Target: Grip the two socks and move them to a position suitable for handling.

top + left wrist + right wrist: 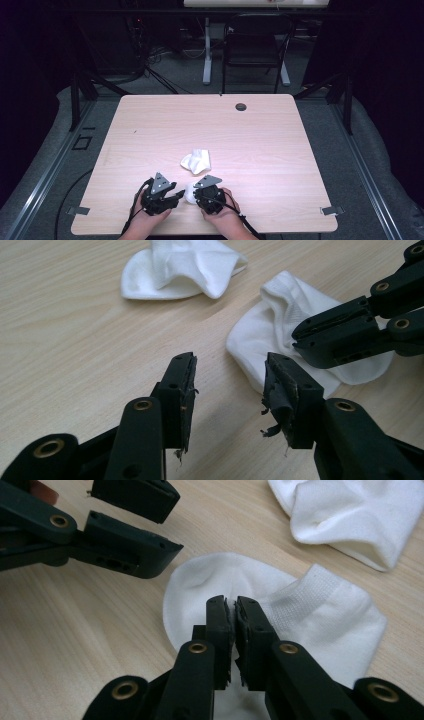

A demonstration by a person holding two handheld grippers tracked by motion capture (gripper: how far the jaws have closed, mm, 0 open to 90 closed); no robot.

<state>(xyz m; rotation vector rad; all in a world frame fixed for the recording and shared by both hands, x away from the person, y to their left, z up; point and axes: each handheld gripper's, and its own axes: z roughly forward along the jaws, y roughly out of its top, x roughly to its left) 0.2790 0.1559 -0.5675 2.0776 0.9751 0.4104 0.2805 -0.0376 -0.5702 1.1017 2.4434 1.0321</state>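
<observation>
Looking down from the high view: right gripper (196, 192) and left gripper (176, 192) flank a small white cotton sock (190, 194) at the near edge of the pale wooden table (260, 135); second crumpled white sock (196, 161) lies just beyond. Left gripper view: left gripper (230, 382) jaws part-open, nothing between, beside the sock (270, 335). Right gripper view: right gripper (234, 611) jaws pinched together on the sock (320, 620) fabric.

A pale wood tabletop (150, 130) with a dark round grommet (241, 106) near its far edge stands on grey carpet (45, 145). Beyond it sit a black chair (255, 47) and a white desk leg (206, 50), with cables (155, 60) trailing on the floor. Dark curtains close off both sides.
</observation>
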